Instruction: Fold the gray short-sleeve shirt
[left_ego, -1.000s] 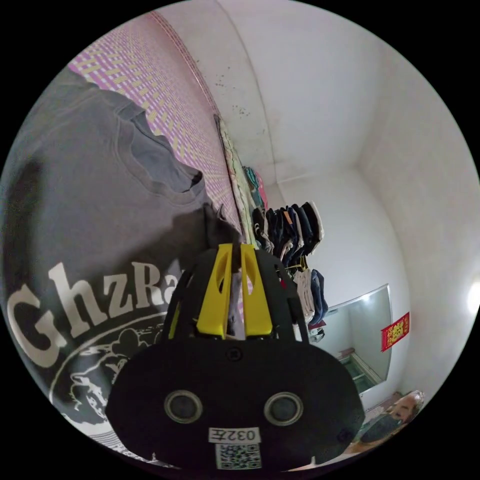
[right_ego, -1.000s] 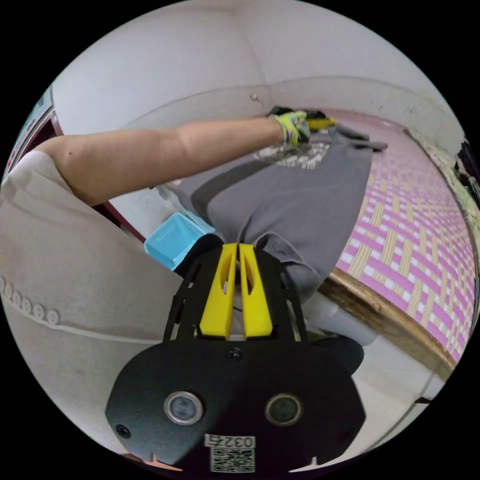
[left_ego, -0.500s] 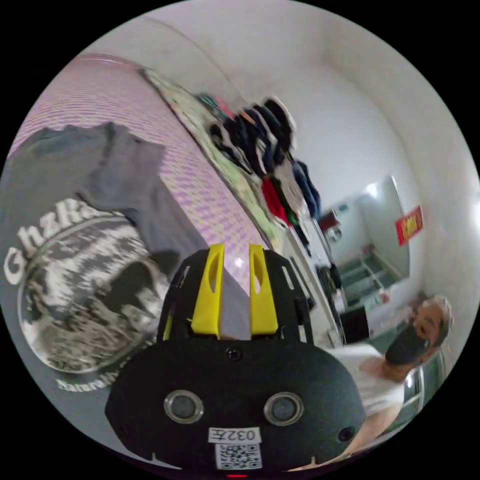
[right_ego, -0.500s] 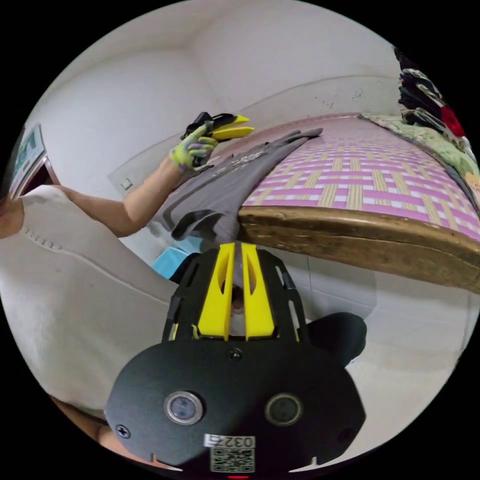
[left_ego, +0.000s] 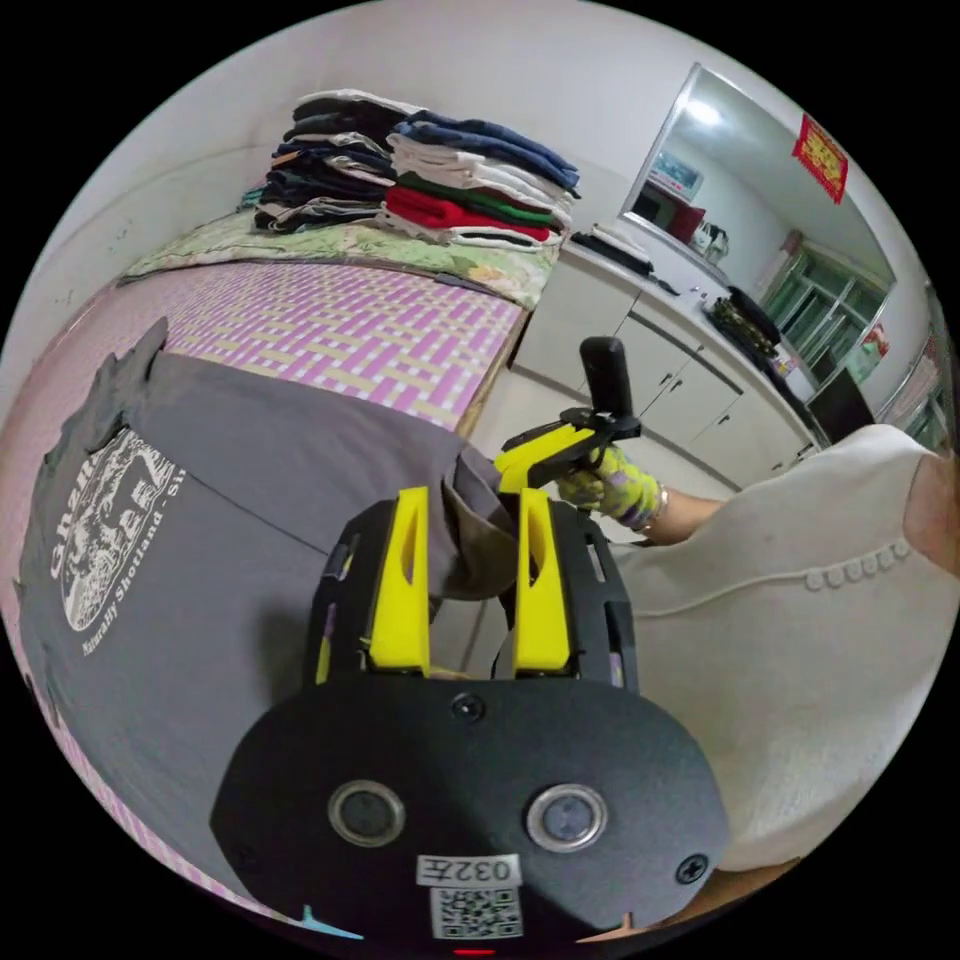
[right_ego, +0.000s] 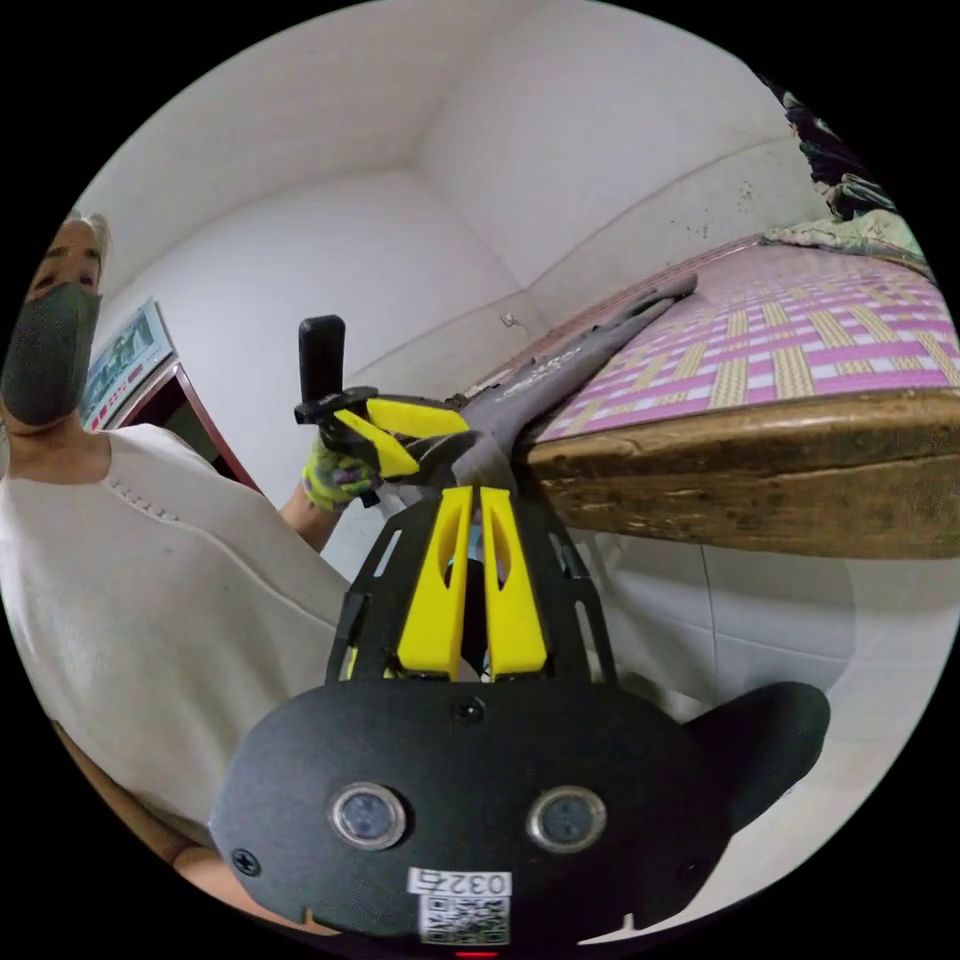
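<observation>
Where the left tool (left_ego: 468, 497) meets the cloth, contact is hard to judge: in the left gripper view its jaws stand wide apart with a bunched fold of the gray short-sleeve shirt (left_ego: 250, 520) lying between them, and neither jaw clearly presses on it. In the right gripper view the same left tool (right_ego: 440, 445) shows as an open V with its tips at the shirt's hanging edge (right_ego: 560, 370), held by a gloved hand (right_ego: 335, 480). The right tool (right_ego: 465, 492) has its jaws nearly together with only a thin slit between them. Its tips sit just under the shirt edge, and I cannot tell whether any cloth is pinched there. Seen from the left gripper view, the right tool (left_ego: 510, 465) points at the same hem corner, just beside the left tool, with another gloved hand (left_ego: 610, 490) behind it. The shirt lies spread flat on the pink woven mat (left_ego: 350, 330) of the bed, its printed chest (left_ego: 110, 530) well away from the tools and the near hem draping over the wooden bed edge (right_ego: 750, 490). The far sleeves are small and foreshortened. A stack of folded clothes (left_ego: 420, 180) sits at the far end of the bed, and white cabinets (left_ego: 650, 350) stand beyond it. The person's white top (left_ego: 800, 600) is cut off by the fisheye rim.
</observation>
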